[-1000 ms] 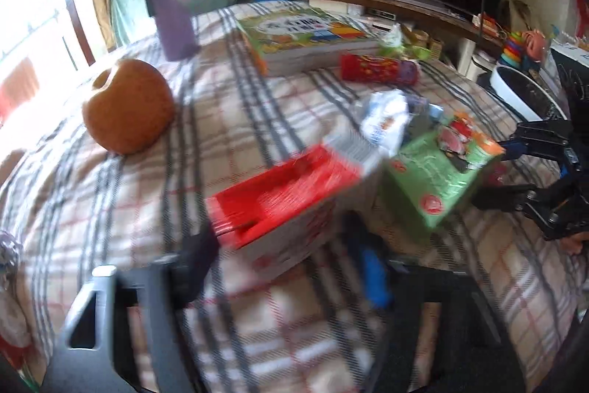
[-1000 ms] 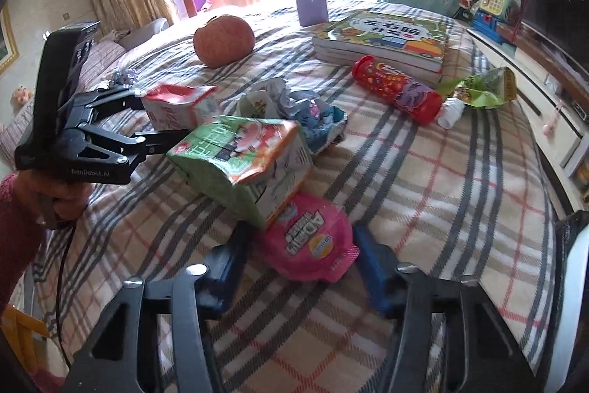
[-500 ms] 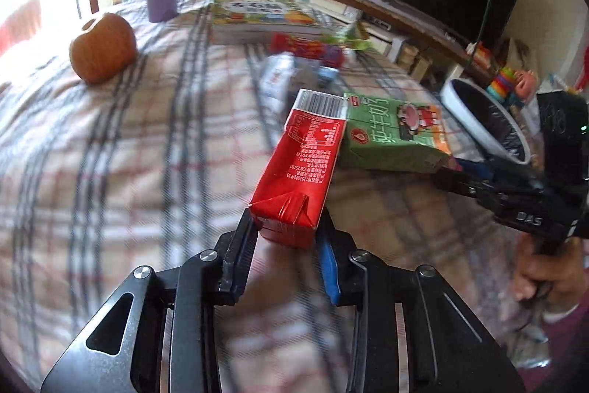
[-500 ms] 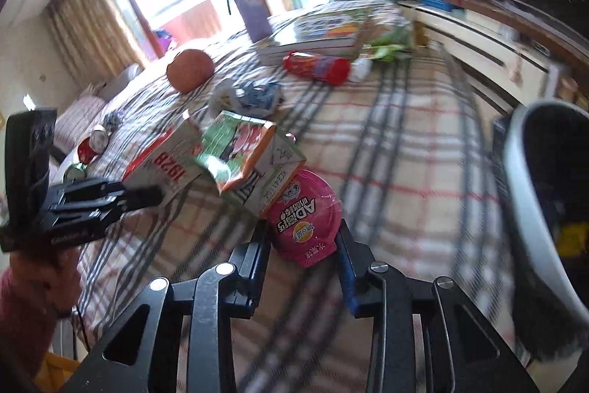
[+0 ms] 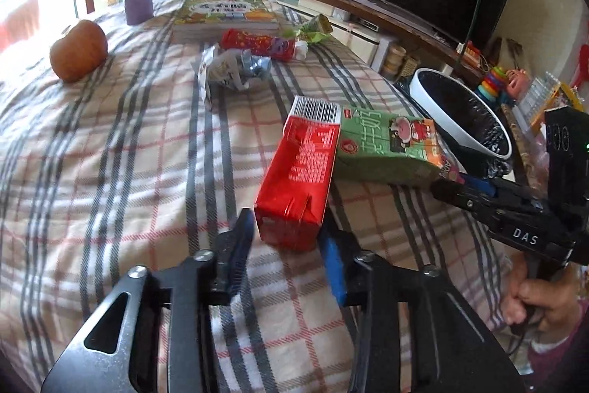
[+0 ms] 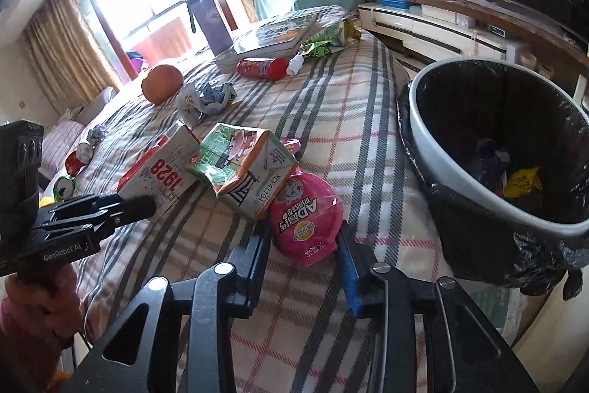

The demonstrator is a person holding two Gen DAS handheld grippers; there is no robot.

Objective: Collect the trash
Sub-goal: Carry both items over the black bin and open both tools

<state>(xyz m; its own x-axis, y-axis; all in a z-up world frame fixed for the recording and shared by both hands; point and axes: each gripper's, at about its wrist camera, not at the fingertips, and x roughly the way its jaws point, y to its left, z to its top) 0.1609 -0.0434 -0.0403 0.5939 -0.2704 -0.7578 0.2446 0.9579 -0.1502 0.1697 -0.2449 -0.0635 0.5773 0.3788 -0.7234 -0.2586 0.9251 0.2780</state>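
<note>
Trash now sits near the bed's right edge, carried over from mid-bed: red carton [image 5: 298, 172] between the left gripper [image 5: 285, 242] fingers, pink pouch [image 6: 305, 216] and green carton [image 6: 243, 164] at the right gripper [image 6: 303, 256]. Both jaws are easing apart, items between them. The black-lined bin [image 6: 434, 150] stands just beside; a drop looks imminent.
</note>
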